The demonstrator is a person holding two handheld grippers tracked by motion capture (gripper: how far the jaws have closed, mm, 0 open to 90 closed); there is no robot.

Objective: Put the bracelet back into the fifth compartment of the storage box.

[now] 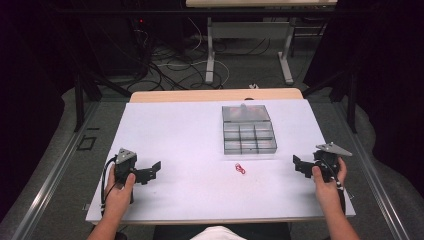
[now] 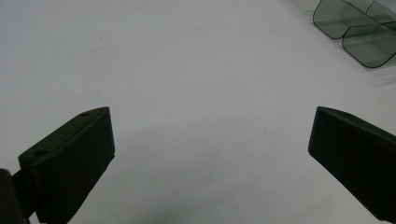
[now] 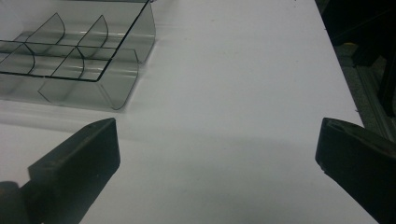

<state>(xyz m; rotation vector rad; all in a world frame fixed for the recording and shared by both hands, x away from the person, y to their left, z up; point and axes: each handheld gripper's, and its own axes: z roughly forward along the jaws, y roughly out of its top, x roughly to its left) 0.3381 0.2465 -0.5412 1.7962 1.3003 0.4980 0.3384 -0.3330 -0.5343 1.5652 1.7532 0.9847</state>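
- The left gripper [image 1: 150,172] rests on the white table [image 1: 175,145] near its left edge, jaws spread and empty.
- The right gripper [image 1: 301,165], near the right edge, has its jaws spread wide, nothing between them.
- A small red object [image 1: 240,168] lies between the two grippers, just in front of the clear compartment box [image 1: 248,131]; it is too small to tell its shape or which way it points.
- The box's long axis runs away from the person, and its far part looks covered.

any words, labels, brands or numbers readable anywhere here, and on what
None can be read.
Clear plastic compartment box: no label or print visible on its walls or dividers.
Small red object on the white table sheet: too small to tell any marking.
Black left tool and black right tool: plain, no brand visible.
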